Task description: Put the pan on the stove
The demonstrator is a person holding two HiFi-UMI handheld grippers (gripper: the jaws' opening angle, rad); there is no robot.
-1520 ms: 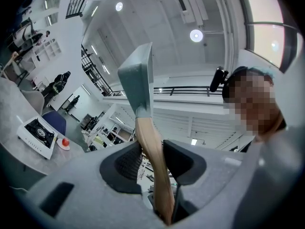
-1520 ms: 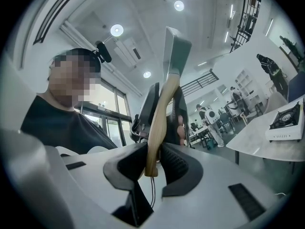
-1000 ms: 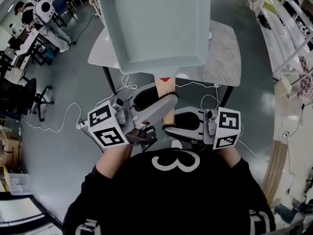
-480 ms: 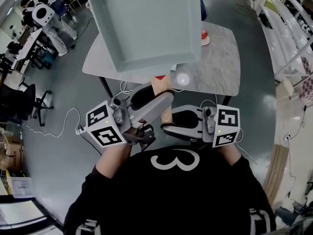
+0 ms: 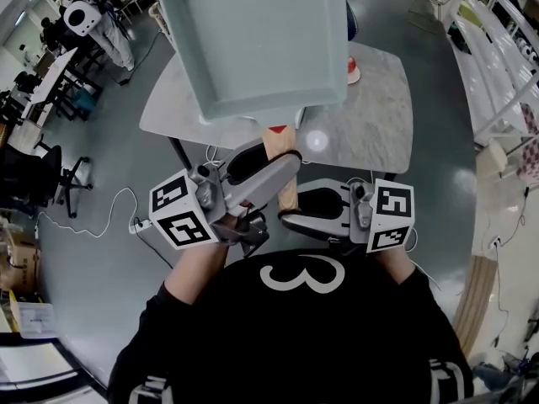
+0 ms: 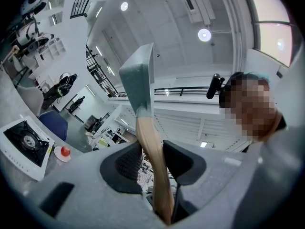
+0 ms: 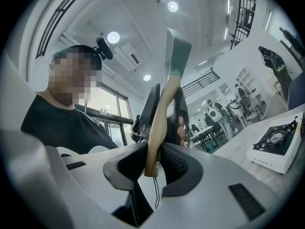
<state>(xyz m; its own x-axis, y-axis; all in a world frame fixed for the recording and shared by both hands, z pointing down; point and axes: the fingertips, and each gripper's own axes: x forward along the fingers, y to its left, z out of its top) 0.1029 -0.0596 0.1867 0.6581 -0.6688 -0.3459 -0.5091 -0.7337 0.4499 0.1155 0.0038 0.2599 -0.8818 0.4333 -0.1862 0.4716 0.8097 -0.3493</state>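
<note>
A pale teal square pan is held up in the air above the near part of a marble table and hides much of it. Its wooden handle runs back toward me. My left gripper is shut on the handle's middle, and my right gripper is shut on its end. In the left gripper view the handle sits pinched between the pads, with the pan edge-on above. The right gripper view shows its pads clamping the handle. The white gas stove stands on the table.
A small red thing on a white saucer sits on the table next to the stove. White cables trail over the floor by the table legs. People, chairs and desks stand at the far left.
The pan has swung a little farther out over the table, and the red thing on its saucer has come into sight. Both grippers keep their hold on the handle.
</note>
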